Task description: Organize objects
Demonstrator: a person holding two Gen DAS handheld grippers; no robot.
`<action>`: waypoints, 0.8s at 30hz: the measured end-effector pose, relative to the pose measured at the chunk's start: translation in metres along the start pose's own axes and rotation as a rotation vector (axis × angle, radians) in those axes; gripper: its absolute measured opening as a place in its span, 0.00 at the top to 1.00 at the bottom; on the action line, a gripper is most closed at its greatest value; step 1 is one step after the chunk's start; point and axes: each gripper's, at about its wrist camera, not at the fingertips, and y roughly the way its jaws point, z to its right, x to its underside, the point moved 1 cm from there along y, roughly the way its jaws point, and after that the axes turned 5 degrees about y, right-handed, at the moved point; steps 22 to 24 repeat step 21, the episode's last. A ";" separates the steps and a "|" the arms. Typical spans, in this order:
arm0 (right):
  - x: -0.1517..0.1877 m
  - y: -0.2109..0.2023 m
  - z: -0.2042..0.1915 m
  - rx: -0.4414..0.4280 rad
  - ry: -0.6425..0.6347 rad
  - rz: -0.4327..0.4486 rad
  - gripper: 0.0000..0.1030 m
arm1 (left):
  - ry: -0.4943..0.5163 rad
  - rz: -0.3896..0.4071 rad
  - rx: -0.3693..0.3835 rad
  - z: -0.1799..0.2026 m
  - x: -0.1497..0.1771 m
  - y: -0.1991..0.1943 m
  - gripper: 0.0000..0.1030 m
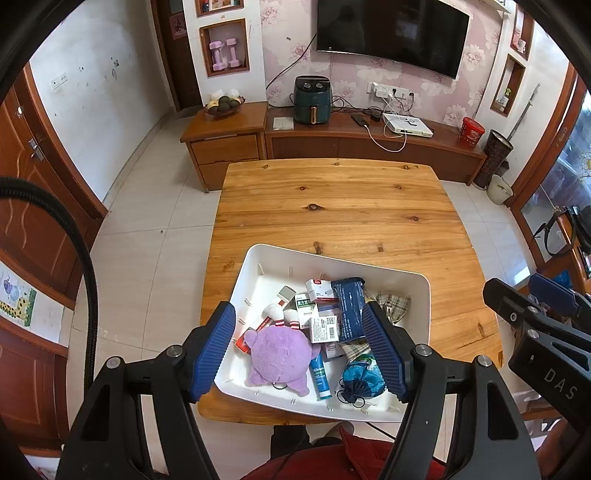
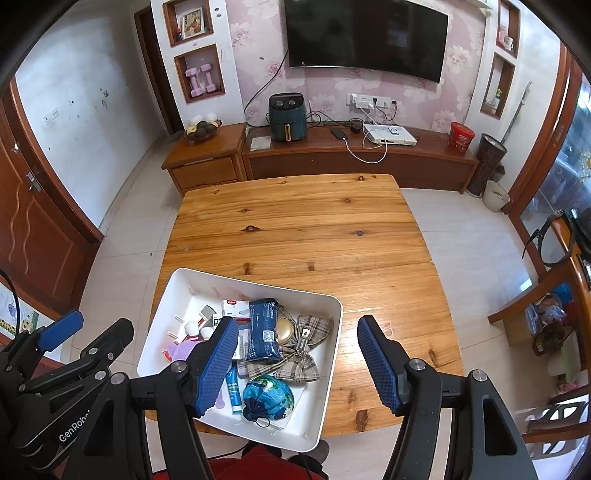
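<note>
A white tray (image 1: 255, 266) (image 2: 170, 288) sits at the near edge of the wooden table (image 1: 332, 206) (image 2: 295, 229), filled with several items. Among them are a purple plush toy (image 1: 279, 354), small white medicine boxes (image 1: 325, 328), a dark blue packet (image 1: 349, 306) (image 2: 263, 328), a blue tube (image 1: 319, 374) (image 2: 233, 389), a plaid cloth (image 1: 393, 302) (image 2: 310, 332) and a blue-green pouch (image 1: 364, 374) (image 2: 269, 397). My left gripper (image 1: 299, 345) hovers open above the tray, nothing between its fingers. My right gripper (image 2: 297, 360) hangs open over the tray's right edge, also empty.
Beyond the table a low wooden cabinet (image 1: 369, 144) carries a dark green air fryer (image 1: 311, 99), cables and a white device (image 1: 406, 124). A wall TV (image 1: 391, 33) hangs above. A chair with clutter (image 2: 546, 325) stands right of the table. A red garment (image 1: 332, 461) is below.
</note>
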 end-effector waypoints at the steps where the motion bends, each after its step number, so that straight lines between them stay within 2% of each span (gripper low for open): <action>1: 0.000 0.000 0.000 0.001 -0.001 0.000 0.34 | 0.000 0.000 0.001 0.000 0.000 0.000 0.28; 24: 0.003 0.006 0.000 -0.002 -0.007 -0.010 0.34 | 0.008 -0.023 -0.003 0.003 0.004 0.008 0.28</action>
